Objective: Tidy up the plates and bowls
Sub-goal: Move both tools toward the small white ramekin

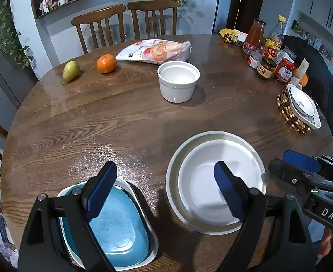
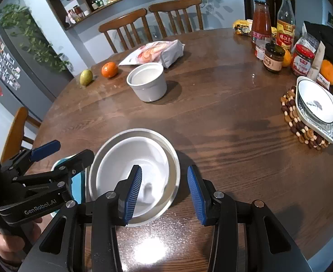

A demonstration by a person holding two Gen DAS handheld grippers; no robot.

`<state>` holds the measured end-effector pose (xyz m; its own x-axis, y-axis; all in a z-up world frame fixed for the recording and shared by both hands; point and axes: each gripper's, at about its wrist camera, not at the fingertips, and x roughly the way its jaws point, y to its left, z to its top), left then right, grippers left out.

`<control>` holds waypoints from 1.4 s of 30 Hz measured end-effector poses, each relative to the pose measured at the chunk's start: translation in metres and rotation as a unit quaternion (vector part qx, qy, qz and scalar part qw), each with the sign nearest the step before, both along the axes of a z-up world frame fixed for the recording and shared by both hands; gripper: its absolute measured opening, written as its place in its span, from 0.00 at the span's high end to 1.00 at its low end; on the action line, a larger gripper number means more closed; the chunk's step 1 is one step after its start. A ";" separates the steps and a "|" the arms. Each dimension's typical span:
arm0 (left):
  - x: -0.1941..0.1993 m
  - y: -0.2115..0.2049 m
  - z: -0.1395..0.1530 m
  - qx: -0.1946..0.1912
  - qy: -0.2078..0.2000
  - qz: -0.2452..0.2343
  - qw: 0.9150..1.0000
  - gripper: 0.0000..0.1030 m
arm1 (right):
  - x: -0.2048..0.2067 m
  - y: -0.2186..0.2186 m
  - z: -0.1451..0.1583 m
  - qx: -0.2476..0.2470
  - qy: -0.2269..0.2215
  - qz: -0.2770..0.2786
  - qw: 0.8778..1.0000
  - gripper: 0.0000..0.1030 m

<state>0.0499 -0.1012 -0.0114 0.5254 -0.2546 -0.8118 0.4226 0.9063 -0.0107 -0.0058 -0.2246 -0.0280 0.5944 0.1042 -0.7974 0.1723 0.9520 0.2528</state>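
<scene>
Blue dish (image 1: 112, 224), nested in a white tray, is seen nearest, under the left gripper (image 1: 164, 190), jaws wide, nothing held. White plate (image 1: 214, 181) sits to the right in a grey plate; the right gripper (image 2: 164, 195), half open and empty, straddles its rim. Both are angled down. Stacking judged underway; next, the white bowl (image 1: 178, 80) w/ wide grip.
</scene>
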 end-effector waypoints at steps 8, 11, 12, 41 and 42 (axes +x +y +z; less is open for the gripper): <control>0.001 0.003 0.004 -0.005 -0.002 0.002 1.000 0.16 | 0.003 0.004 0.005 -0.002 -0.005 0.009 1.000 0.58; 0.002 0.004 0.006 -0.005 -0.005 0.003 1.000 0.16 | 0.005 0.005 0.006 -0.003 -0.006 0.012 1.000 0.58; 0.003 0.003 0.007 -0.005 -0.006 0.003 1.000 0.16 | 0.006 0.005 0.006 -0.004 -0.006 0.014 1.000 0.58; 0.164 -0.060 -0.008 0.057 0.002 0.064 0.996 0.16 | 0.194 -0.058 -0.006 0.092 0.017 0.036 0.995 0.58; 0.167 -0.062 -0.013 0.058 0.006 0.065 0.996 0.16 | 0.200 -0.059 -0.010 0.095 0.020 0.036 0.995 0.58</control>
<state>0.2164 -0.1632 -0.0247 0.5387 -0.0889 -0.8378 0.3020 0.9487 0.0935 0.1940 -0.2834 -0.0384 0.5483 0.2971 -0.7818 0.1188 0.8976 0.4244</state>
